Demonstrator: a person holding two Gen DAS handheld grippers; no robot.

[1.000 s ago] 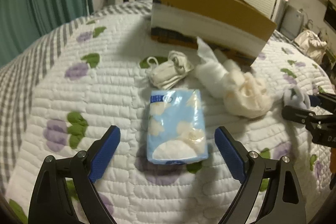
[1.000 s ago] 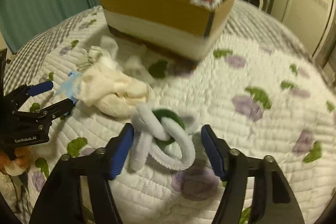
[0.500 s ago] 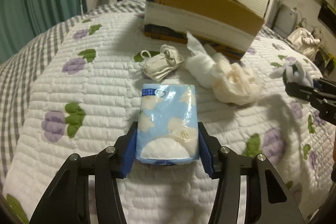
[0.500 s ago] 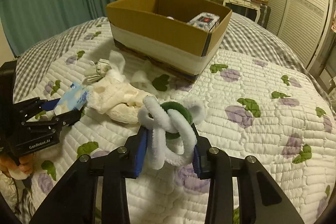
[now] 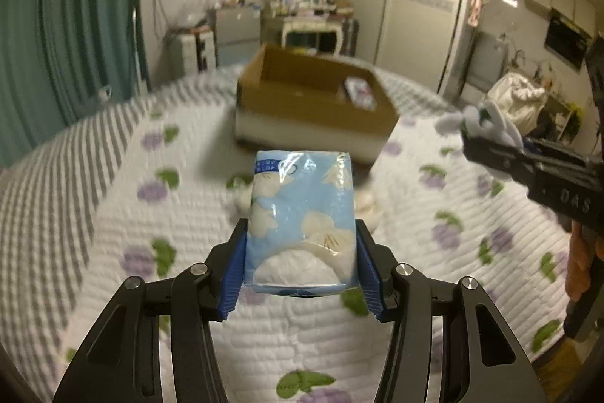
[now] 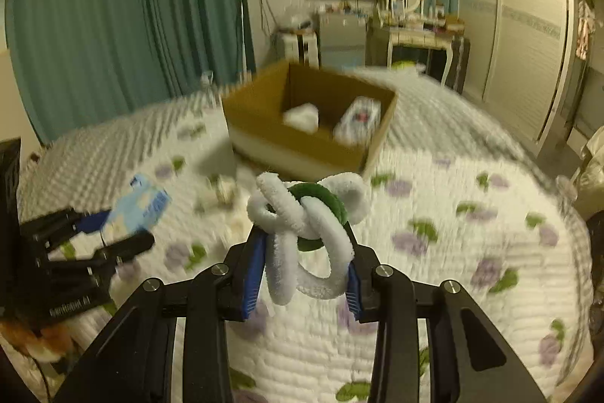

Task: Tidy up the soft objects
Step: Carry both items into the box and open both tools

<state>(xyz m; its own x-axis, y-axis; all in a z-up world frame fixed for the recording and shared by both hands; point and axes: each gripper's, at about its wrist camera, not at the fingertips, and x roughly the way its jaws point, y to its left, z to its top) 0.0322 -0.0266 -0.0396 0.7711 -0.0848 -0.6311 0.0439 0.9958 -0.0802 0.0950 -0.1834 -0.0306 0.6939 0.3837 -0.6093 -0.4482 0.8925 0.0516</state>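
My left gripper [image 5: 301, 270] is shut on a light blue tissue pack [image 5: 302, 218] and holds it above the quilted bed, in front of the open cardboard box [image 5: 313, 108]. My right gripper [image 6: 304, 270] is shut on a bundle of fluffy white and green loops [image 6: 305, 218], also lifted above the bed. The box [image 6: 302, 123] holds a white soft item [image 6: 302, 116] and a patterned pack [image 6: 356, 119]. The left gripper with the tissue pack [image 6: 137, 206] shows at the left of the right wrist view. The right gripper with the loops [image 5: 487, 123] shows at the right of the left wrist view.
Cream and white cloth items [image 5: 364, 203] lie on the quilt [image 5: 113, 214] below the tissue pack, mostly hidden. Teal curtains [image 6: 113, 17], a dresser with mirror [image 6: 407, 25] and wardrobes stand beyond the bed.
Both grippers closed on their objects and lifted them off the quilt, rising and tilting toward the box, whose inside now shows.
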